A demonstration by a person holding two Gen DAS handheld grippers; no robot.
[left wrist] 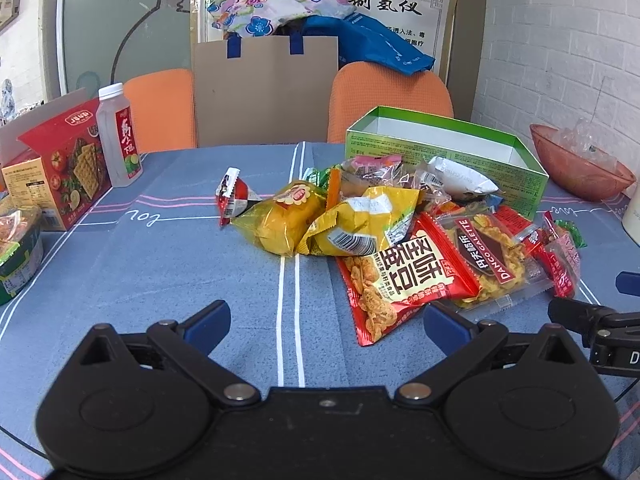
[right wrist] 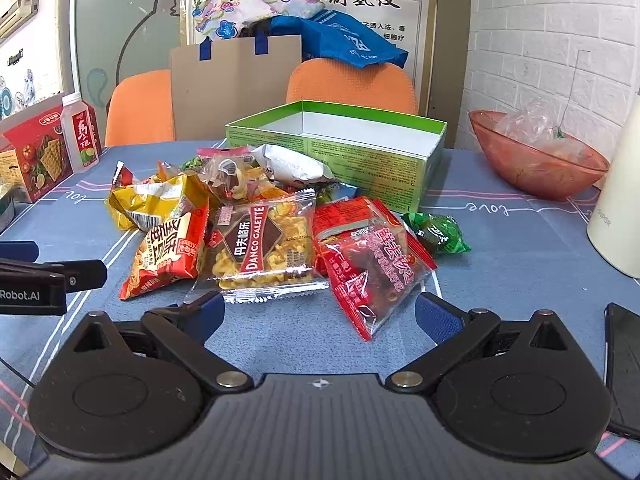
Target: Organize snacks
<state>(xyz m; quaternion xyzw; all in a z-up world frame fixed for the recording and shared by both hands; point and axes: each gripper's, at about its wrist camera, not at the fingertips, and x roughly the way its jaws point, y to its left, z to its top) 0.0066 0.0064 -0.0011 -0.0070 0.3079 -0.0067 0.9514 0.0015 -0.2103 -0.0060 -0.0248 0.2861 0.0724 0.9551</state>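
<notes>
Snacks (left wrist: pixel 384 224) lie heaped mid-table on the blue striped cloth (left wrist: pixel 160 264), just in front of the open green box (left wrist: pixel 444 152), whose floor is hidden behind its near wall. Several packets at the back of the heap are half buried and hard to identify. In the right wrist view the Danco Galette packet (right wrist: pixel 262 248) stands with its long axis running from 6 to 12 o'clock; the red packet (right wrist: pixel 372 268) at its 3 o'clock tilts toward 5. The left gripper (left wrist: pixel 326 322) and right gripper (right wrist: pixel 318 312) both hang spread wide, empty, above the cloth. A phone (right wrist: pixel 624 368) is cut off at 4 o'clock.
</notes>
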